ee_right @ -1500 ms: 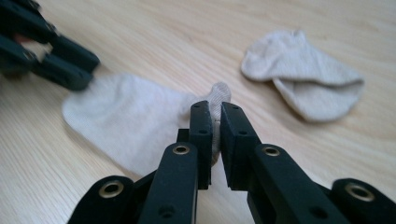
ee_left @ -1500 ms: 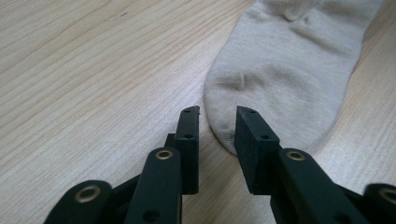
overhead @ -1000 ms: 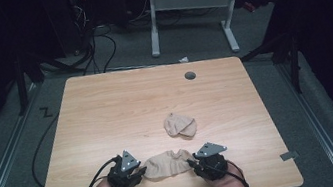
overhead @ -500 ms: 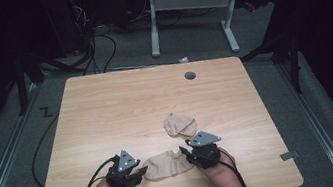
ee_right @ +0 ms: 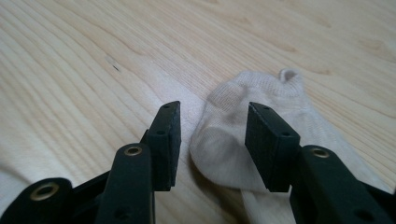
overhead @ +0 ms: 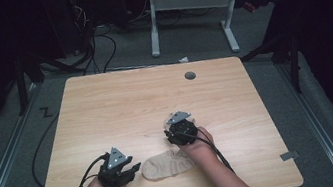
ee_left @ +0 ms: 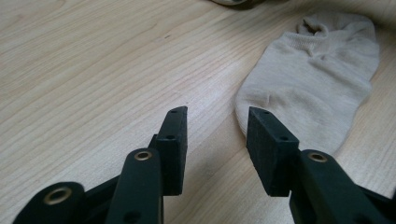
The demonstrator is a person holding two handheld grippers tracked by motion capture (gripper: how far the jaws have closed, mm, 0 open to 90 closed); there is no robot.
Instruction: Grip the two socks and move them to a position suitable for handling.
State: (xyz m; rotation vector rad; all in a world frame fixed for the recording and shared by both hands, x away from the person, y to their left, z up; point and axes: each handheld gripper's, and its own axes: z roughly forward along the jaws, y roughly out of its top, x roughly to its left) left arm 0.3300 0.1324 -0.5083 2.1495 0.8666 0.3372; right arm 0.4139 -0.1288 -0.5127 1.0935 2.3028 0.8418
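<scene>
A beige sock (overhead: 164, 165) lies flat near the table's front edge; in the left gripper view the sock (ee_left: 317, 70) lies ahead and to the right. My left gripper (overhead: 134, 170) (ee_left: 217, 116) sits just off its toe end. Its jaws have just been opening and stand open with bare wood between them. My right gripper (overhead: 180, 130) (ee_right: 212, 112) hovers over a second, crumpled pale sock (ee_right: 252, 135). Its jaws have also just been opening. They stand open on either side of the sock's near edge, and the pads do not press it.
The wooden table (overhead: 121, 105) has a round grey grommet (overhead: 190, 75) at its far edge. Behind it stands a white desk frame (overhead: 186, 4), with cables on the floor. A black cable trails from the left gripper off the front edge.
My right gripper left the flat sock's right end and moved away from me and slightly left, over the second sock, which it now covers from above. The left gripper stayed put and widened.
</scene>
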